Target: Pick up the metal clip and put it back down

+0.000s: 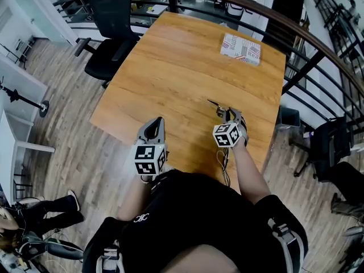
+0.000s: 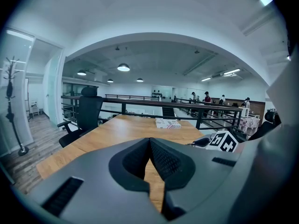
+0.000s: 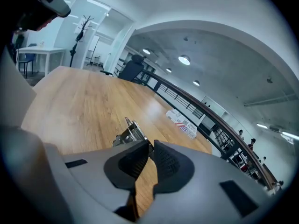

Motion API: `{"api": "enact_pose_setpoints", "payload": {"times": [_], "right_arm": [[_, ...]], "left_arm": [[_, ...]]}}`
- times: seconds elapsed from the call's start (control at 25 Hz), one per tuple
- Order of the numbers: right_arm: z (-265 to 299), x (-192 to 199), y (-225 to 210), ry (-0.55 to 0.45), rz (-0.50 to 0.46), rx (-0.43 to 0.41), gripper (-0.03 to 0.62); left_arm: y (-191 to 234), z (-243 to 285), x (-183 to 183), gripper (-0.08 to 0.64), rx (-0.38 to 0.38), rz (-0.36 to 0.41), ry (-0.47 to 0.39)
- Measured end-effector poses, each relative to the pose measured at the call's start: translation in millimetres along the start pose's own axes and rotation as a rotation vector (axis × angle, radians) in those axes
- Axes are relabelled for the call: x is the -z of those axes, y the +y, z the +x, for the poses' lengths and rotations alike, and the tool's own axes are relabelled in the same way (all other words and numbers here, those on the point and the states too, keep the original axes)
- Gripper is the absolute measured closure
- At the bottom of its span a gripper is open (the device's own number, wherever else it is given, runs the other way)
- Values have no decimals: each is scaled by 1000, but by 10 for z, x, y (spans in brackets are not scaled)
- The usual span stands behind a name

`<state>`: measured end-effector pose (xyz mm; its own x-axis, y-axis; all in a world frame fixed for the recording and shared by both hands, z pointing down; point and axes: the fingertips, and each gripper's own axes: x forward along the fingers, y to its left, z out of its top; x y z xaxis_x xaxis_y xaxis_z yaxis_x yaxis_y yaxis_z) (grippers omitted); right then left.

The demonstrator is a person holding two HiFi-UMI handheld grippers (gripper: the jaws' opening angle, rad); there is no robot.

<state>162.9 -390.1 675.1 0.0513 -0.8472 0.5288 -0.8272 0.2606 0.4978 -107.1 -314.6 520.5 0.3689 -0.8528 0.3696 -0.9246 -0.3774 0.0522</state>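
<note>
One metal clip pinched in right tongs, patterned box beyond, office chair farther

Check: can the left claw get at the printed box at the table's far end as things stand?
Probably not without the person stepping round. The left claw sits shut at the near edge of the table; the box lies at the far right corner, across the whole top. Nothing stands in between, though.
</note>
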Motion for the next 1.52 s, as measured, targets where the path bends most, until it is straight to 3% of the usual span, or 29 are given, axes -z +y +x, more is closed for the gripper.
{"api": "enact_pose_setpoints", "payload": {"times": [0.4,0.8,0.96,1.36,1.52], "right_arm": [[-470,-778,-500,-217,101,94,540],[-1041,-1101,-1204,-415,593,65,540],[-1242,-1165,-1338,-471,717,37,540],[-1418,-1192,-1429,-513,727,48,540],[-1428,-1198,-1430,-511,683,69,540]], "left_arm": [[-19,67,-39,546,17,-1,-8],[-50,160,-76,546,48,2,-11],[-51,195,-85,546,58,0,-16],[-129,253,-122,546,85,13,-21],[-147,264,-118,546,89,15,-20]]}}
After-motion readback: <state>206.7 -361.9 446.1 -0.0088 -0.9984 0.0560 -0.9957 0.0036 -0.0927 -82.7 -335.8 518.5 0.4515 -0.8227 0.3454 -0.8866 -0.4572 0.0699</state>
